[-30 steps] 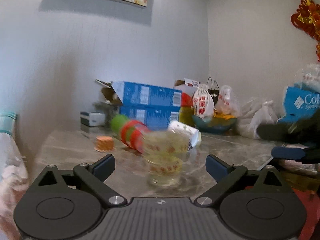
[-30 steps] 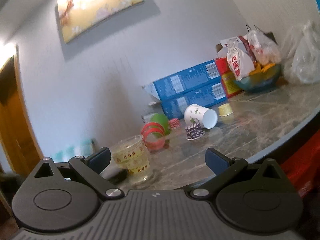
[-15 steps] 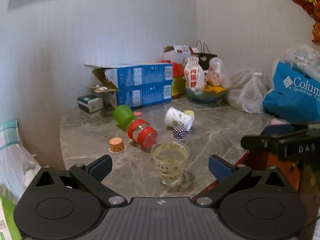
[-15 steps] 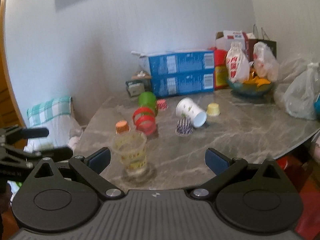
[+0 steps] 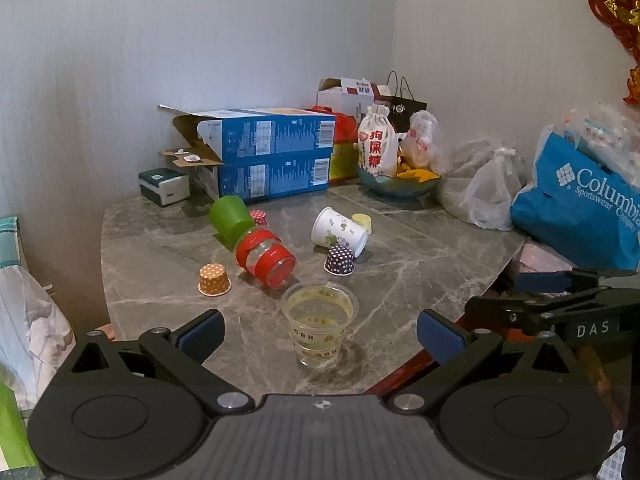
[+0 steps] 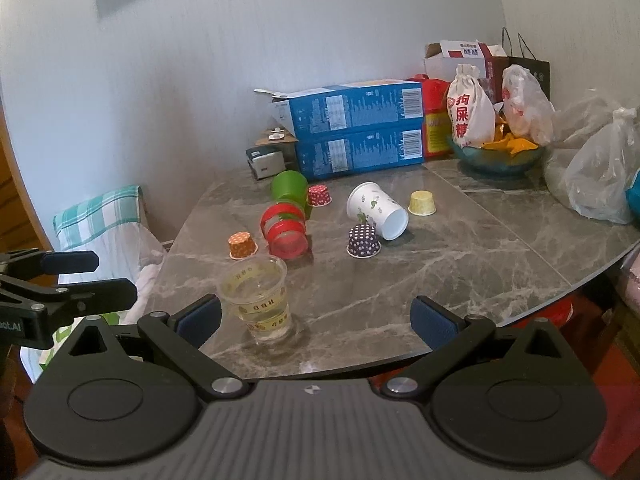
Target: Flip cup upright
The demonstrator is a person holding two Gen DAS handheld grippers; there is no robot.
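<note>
Cup, clear plastic with yellow printed bands [image 5: 319,326]: stands upright, mouth up, near the front edge of the grey marble table [image 5: 420,264].

Left gripper [image 5: 319,330]: jaws spread wide, holding nothing; cup sits between the blue pads, at 12 o'clock and close ahead, touching neither.

Right gripper [image 6: 316,318]: jaws likewise wide apart and empty; cup [image 6: 258,300] lies at about 11 o'clock, just beside the left pad, contact not discernible.

Other cups, on their sides: white floral paper cup [image 5: 339,232] at 12 o'clock, well beyond; red-banded clear cup [image 5: 266,257] and green cup [image 5: 230,216] at 11 o'clock.

Status, judged: the clear cup appears righted and released.

Handling note: back both tools straight away from it, keeping the pads off the thin rim; the cup looks light and would likely tip at a nudge. For a next cup, approach the wall mid-height, square to its axis.
</note>
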